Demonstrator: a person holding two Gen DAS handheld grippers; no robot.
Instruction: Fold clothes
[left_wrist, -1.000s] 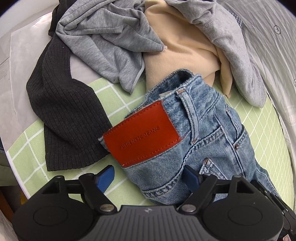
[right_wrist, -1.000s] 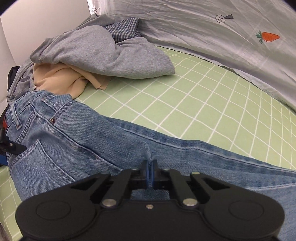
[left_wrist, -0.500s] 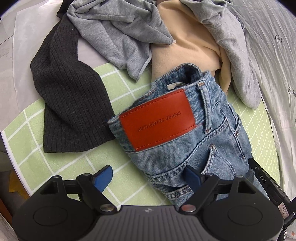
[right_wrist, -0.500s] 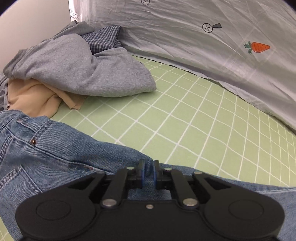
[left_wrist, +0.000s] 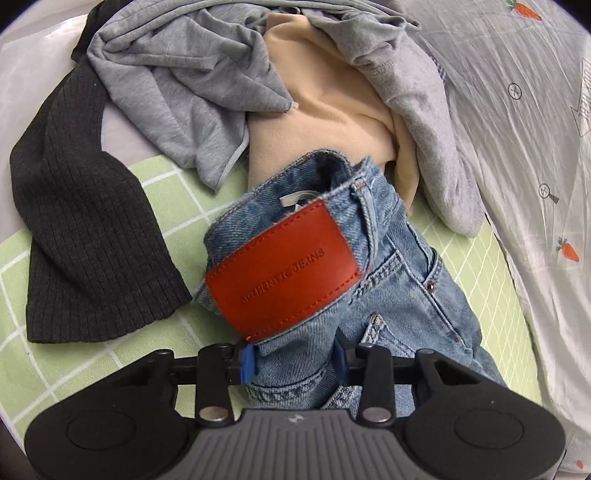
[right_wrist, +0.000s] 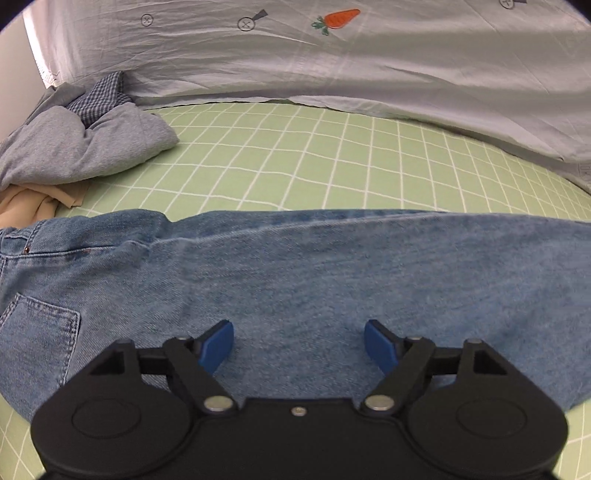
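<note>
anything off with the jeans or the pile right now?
The jeans are bunched at the waistband, gaping open above the red patch, where the left gripper grips them. Behind, the grey tops, tan garment and dark knit lie heaped, unfolded.

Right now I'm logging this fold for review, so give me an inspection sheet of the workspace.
Surface: green checked sheet.
Job's things: blue denim jeans laid across it, red leather patch up.
Clutter: grey sweatshirt, beige garment, dark ribbed knit, blue checked cloth.
Grippers: left gripper closing around the waistband; right gripper open above the leg.
Cables: nothing seen.
Surroundings: grey carrot-print bedding.
</note>
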